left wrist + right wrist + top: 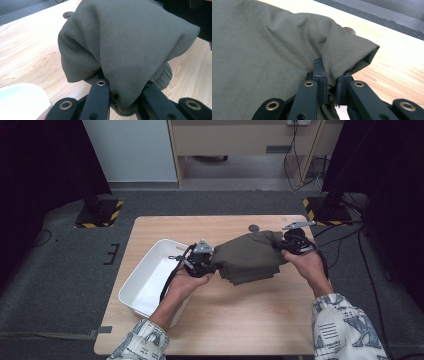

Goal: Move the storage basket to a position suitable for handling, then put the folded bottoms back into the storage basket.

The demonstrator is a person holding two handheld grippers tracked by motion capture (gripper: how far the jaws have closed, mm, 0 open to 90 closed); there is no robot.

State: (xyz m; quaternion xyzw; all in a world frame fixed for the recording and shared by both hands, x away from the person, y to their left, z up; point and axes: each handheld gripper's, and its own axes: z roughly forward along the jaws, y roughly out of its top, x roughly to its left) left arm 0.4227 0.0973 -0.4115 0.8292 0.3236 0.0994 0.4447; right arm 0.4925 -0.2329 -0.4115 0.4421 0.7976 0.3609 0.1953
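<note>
White plastic bin at the left of the wooden table, lying partly under the left forearm. Just right of it, left gripper clamped on the near-left edge of the olive-green garment; in the left gripper view, black jaws closed on a bunched fold of cloth, fabric draping over and between them, an elastic hem showing at the right. Garment folded into a thick bundle, stretched between both grippers over the middle of the table, lower edge seemingly touching the wood. At the far right, right gripper pinching the garment's opposite corner; in the right gripper view, pads pressed tight on a pleat of cloth. Small dark round disc set in the tabletop just beyond the bundle. Patterned sleeves at the bottom edge.
</note>
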